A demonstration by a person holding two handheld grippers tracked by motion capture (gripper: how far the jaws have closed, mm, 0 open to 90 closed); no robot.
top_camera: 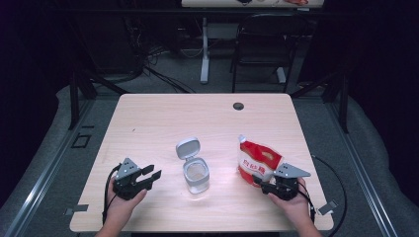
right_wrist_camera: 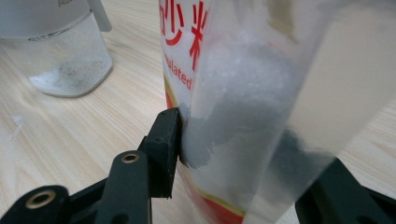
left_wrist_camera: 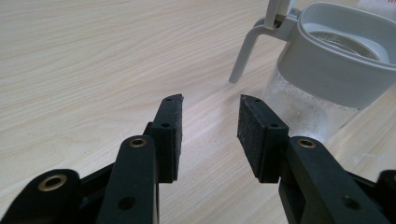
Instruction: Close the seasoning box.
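Red-and-white bag (top_camera: 258, 162) upright, top leaning away left, right gripper (top_camera: 264, 186) jaws clamped on its base, left gripper (top_camera: 153, 174) jaws apart, empty, beside open jar (top_camera: 195, 175)

It looked like a lab or recording studio rather than a home. A plain wooden bench (top_camera: 207, 113) with a cable hole (top_camera: 238, 106) stood on grey carpet (top_camera: 365, 148), ringed by dark curtains. Black stand legs (top_camera: 81, 86) straddled both sides, loose cables (top_camera: 158, 74) ran over the floor behind, and an empty black chair (top_camera: 262, 44) sat by the white leg (top_camera: 204, 49) of another desk. Tape marks (top_camera: 80, 141) lay on the floor at the left.
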